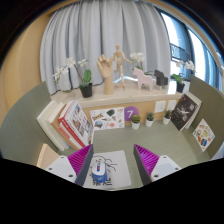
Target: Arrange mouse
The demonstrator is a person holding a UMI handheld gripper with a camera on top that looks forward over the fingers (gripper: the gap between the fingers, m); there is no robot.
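A white and blue mouse (99,173) lies on a white mouse mat (115,166) with a line drawing on it. My gripper (112,160) is open, with its magenta pads (146,158) set wide apart above the mat. The mouse sits between the fingers, close to the left finger (79,160), with a clear gap to the right one. Neither finger presses on it.
Beyond the mat a low shelf (125,104) holds picture cards, small potted plants (136,120) and a wooden mannequin (120,70). Books (68,125) lean at the left. A dark frame (186,110) and cards stand at the right. Curtains and a window are behind.
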